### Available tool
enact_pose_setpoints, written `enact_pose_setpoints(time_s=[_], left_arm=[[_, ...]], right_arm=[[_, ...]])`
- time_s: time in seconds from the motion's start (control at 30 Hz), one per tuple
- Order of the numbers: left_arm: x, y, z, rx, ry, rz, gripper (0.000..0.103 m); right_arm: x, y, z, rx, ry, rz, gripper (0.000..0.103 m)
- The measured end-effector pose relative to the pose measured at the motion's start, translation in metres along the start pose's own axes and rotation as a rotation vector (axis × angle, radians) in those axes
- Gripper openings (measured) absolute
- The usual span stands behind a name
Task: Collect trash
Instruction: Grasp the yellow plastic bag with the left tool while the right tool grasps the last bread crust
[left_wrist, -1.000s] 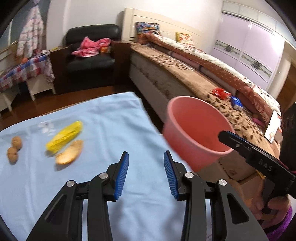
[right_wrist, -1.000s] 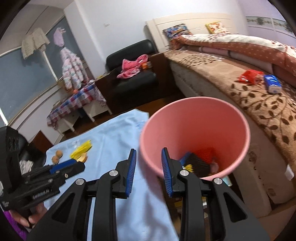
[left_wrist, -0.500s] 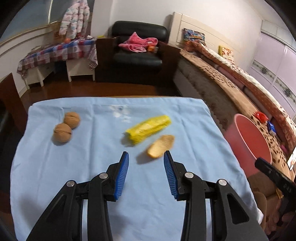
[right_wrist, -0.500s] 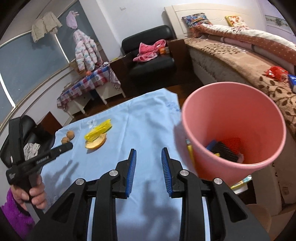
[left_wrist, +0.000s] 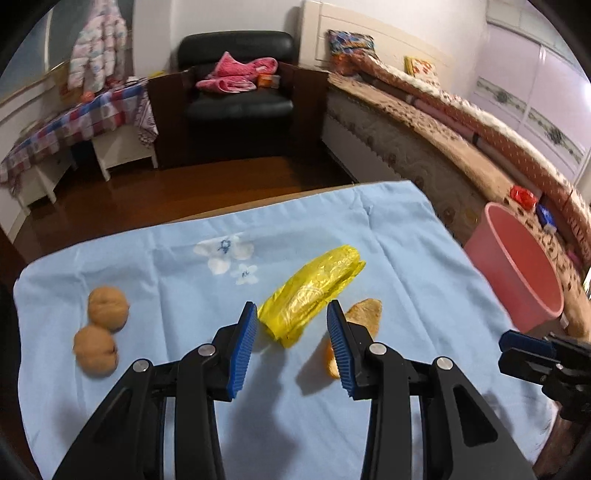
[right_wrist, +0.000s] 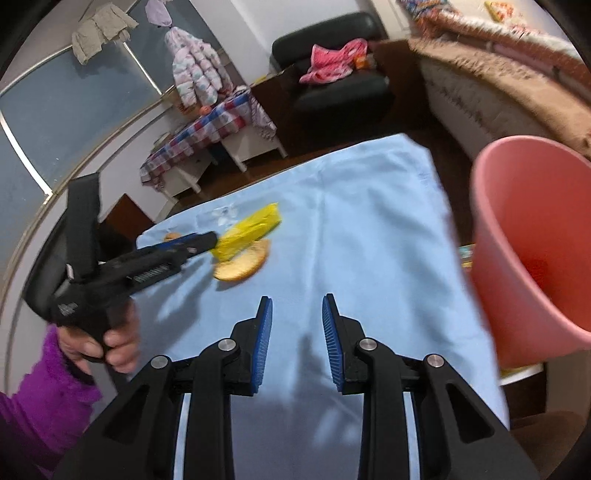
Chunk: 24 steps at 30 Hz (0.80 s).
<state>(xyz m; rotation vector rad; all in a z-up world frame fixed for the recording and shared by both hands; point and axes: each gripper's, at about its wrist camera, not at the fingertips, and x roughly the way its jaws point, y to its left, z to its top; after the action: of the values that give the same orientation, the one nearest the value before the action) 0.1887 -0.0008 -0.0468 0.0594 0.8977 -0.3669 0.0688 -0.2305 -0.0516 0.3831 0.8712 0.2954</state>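
Blue-padded tongs are hanging over a bench spread with pale blue cloth.

Nearest, the left tongs (left_wrist: 291, 339) are standing well open and gripping nothing, their pads framing the near end of a yellow wrapper (left_wrist: 312, 293) that is lying on the cloth (left_wrist: 399, 243); a piece of bread (left_wrist: 364, 317) is lying just beside it, and two walnuts (left_wrist: 101, 328) are sitting off to the left. The right tongs (right_wrist: 297, 339) are standing partly open, also empty, above bare cloth. A pink bin (right_wrist: 532, 240) is showing at the bench's right edge, trash inside. Farther back, a black armchair (left_wrist: 240, 99) and a bed (left_wrist: 424, 125) are filling the room.
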Motion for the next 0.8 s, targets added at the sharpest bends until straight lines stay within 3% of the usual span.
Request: enact_pose_setpoints(time_s=[0.2, 0.23, 0.27, 0.3, 0.4, 0.57, 0.8], left_arm=[[0.024, 0.003, 0.002, 0.027, 0.036, -0.045, 0.038], [0.025, 0.003, 0.001, 0.028, 0.036, -0.049, 0.035], [0.028, 0.004, 0.000, 0.025, 0.039, -0.055, 0.023], [0.030, 0.005, -0.002, 0.017, 0.040, -0.066, 0.017], [0.027, 0.011, -0.004, -0.027, 0.019, -0.089, 0.009], [0.021, 0.021, -0.007, -0.082, 0.004, -0.111, 0.008], [0.014, 0.029, -0.012, -0.101, -0.010, -0.079, 0.008]], right_arm=[[0.040, 0.018, 0.017, -0.025, 0.048, 0.017, 0.028], [0.046, 0.020, 0.019, -0.024, 0.056, 0.014, 0.028], [0.053, 0.021, 0.021, -0.023, 0.065, 0.013, 0.028], [0.056, 0.022, 0.023, -0.023, 0.070, 0.014, 0.028], [0.069, 0.025, 0.029, -0.021, 0.082, 0.013, 0.028], [0.088, 0.029, 0.037, -0.021, 0.106, 0.012, 0.028], [0.103, 0.029, 0.042, -0.006, 0.105, 0.001, 0.028]])
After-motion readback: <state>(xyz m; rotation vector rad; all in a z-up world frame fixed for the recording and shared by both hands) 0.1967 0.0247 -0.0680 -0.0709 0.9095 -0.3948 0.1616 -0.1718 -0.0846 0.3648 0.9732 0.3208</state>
